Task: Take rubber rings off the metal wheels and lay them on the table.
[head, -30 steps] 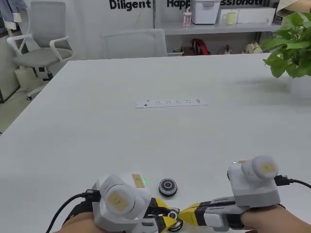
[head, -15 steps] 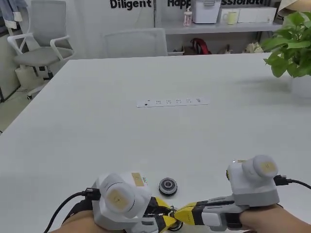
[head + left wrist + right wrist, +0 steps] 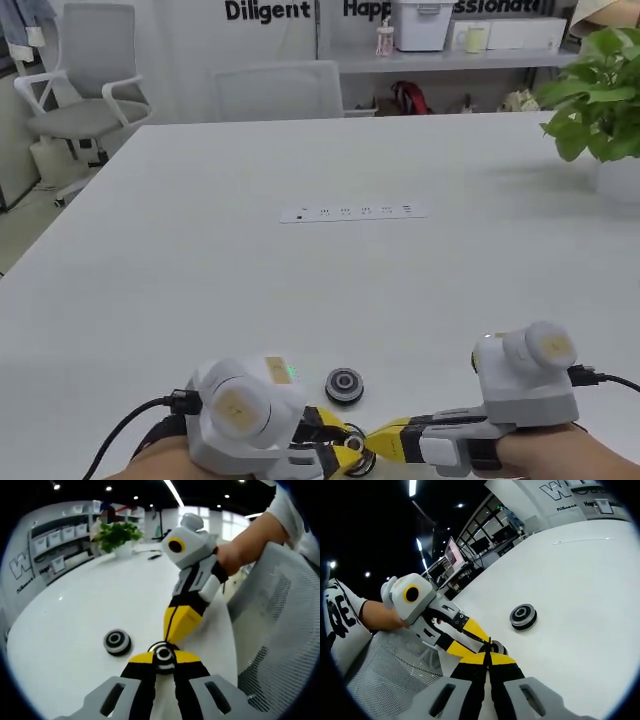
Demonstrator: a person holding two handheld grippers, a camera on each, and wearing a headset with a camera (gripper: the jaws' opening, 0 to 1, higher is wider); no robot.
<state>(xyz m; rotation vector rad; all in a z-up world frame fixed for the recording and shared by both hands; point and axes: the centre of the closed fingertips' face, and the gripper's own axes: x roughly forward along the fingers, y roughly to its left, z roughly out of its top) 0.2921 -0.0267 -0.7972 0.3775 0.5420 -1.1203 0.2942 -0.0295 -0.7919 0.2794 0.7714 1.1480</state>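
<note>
A small metal wheel with a black rubber ring (image 3: 163, 655) sits between the jaws of my left gripper (image 3: 163, 661), which is shut on it just above the table's near edge. My right gripper (image 3: 489, 657) comes in from the other side, its yellow jaws pressed together on the rim of that wheel (image 3: 497, 647), where the ring sits. In the head view the two grippers meet tip to tip, left gripper (image 3: 343, 447) and right gripper (image 3: 371, 446), with the held wheel (image 3: 360, 462) partly hidden. A second wheel (image 3: 345, 384) lies flat on the white table (image 3: 250, 300) just beyond them.
A white power strip (image 3: 352, 212) lies across the table's middle. A potted plant (image 3: 595, 95) stands at the far right corner. Office chairs (image 3: 85, 90) stand beyond the far edge, and a grey mesh chair (image 3: 280, 630) is close behind the grippers.
Both grippers stay joined at the held wheel. The head view has shifted a little; the wheel on the table has not moved.
</note>
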